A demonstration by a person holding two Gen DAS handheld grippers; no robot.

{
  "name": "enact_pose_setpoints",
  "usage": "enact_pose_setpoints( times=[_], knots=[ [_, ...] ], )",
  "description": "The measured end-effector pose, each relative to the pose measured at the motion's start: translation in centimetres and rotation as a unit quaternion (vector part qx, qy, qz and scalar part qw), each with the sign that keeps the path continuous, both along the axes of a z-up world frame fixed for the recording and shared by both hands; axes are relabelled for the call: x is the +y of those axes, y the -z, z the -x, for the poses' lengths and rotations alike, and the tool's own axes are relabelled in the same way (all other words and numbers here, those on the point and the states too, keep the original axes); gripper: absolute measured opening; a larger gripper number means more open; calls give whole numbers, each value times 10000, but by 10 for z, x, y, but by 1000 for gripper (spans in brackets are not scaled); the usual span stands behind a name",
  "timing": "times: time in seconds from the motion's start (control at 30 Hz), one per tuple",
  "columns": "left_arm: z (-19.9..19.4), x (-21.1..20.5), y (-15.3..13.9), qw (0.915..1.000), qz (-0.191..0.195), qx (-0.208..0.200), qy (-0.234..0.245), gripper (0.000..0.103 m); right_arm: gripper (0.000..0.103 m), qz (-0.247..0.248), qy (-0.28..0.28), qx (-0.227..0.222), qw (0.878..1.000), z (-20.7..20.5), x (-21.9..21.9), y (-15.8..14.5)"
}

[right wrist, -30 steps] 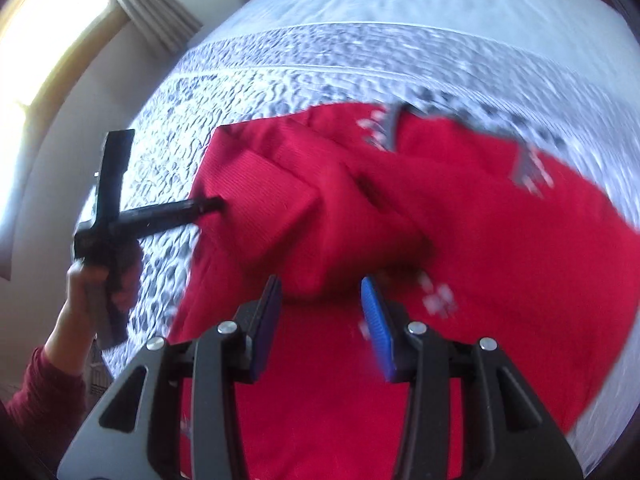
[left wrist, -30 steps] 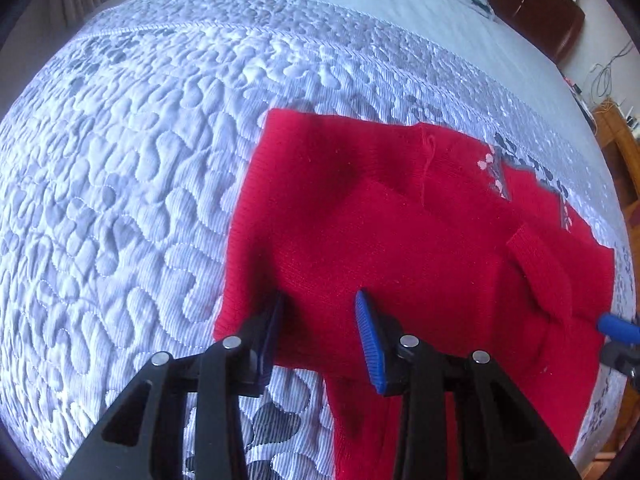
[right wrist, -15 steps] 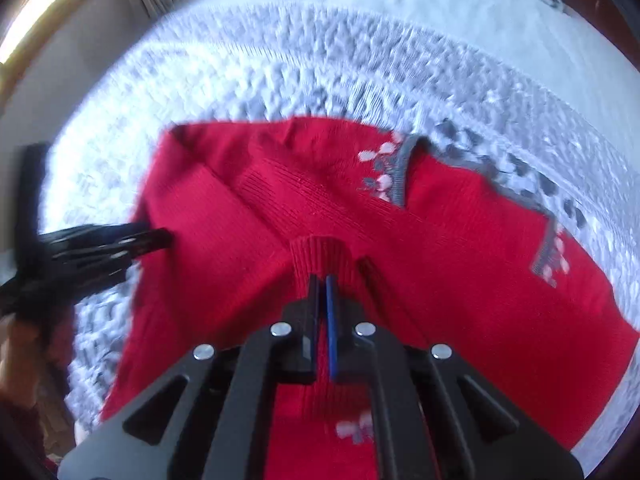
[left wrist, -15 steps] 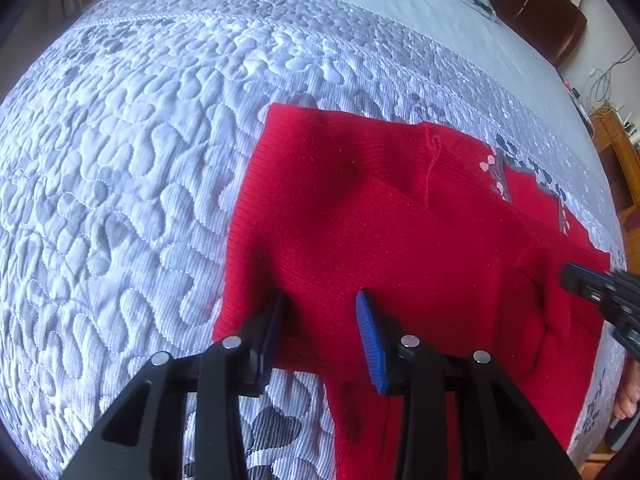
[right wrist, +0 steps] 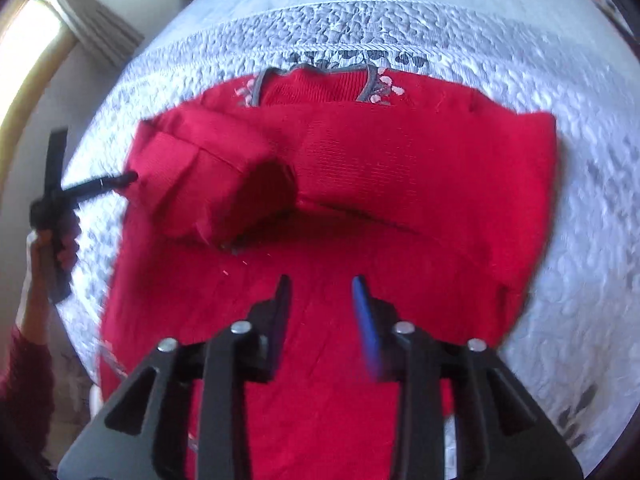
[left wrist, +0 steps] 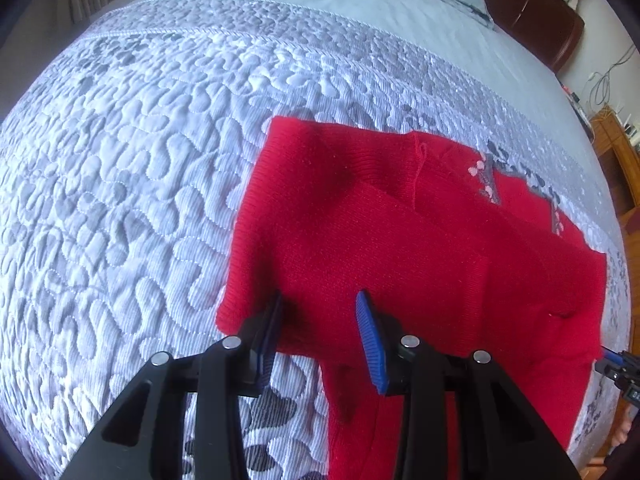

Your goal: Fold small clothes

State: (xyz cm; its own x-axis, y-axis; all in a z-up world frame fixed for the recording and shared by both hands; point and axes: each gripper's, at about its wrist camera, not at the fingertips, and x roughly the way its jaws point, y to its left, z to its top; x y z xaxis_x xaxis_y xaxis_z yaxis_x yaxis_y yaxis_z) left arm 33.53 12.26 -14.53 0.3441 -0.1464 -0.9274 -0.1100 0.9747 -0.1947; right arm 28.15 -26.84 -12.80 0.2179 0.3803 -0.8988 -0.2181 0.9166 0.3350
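A small red knit sweater [left wrist: 400, 248] with a grey collar [right wrist: 372, 84] lies on the quilted bed. Both sleeves are folded in across its chest; the left one ends in a bulging cuff [right wrist: 240, 200]. My left gripper [left wrist: 318, 304] is open and empty, hovering over the sweater's left side edge. It also shows in the right wrist view [right wrist: 120, 180], tips at that edge. My right gripper [right wrist: 320, 284] is open and empty above the sweater's lower body. Its tip shows at the right edge of the left wrist view [left wrist: 612, 358].
The grey-white quilted bedspread [left wrist: 120, 200] covers the bed all around. A dark wooden headboard [left wrist: 536, 12] stands at the far right, with wooden furniture [left wrist: 620, 168] beside it. A window and curtain [right wrist: 60, 28] are to the left.
My right gripper was shut on the sleeve cuff half a second ago; now it has let go, opened and pulled back over the lower body. The left gripper has hardly moved.
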Motion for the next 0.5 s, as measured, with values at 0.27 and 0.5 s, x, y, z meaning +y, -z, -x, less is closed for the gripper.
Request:
enact_pose_setpoints(
  times=[0.27,0.5],
  knots=[
    [13,2,-7,9998,-151,-70,105,42,60,-292,352,780,9959,-12,10,33],
    [12,0,-10,9995,-269,-124,67,45,26,-1156,538,1002,9868,-23,22,62]
  ],
)
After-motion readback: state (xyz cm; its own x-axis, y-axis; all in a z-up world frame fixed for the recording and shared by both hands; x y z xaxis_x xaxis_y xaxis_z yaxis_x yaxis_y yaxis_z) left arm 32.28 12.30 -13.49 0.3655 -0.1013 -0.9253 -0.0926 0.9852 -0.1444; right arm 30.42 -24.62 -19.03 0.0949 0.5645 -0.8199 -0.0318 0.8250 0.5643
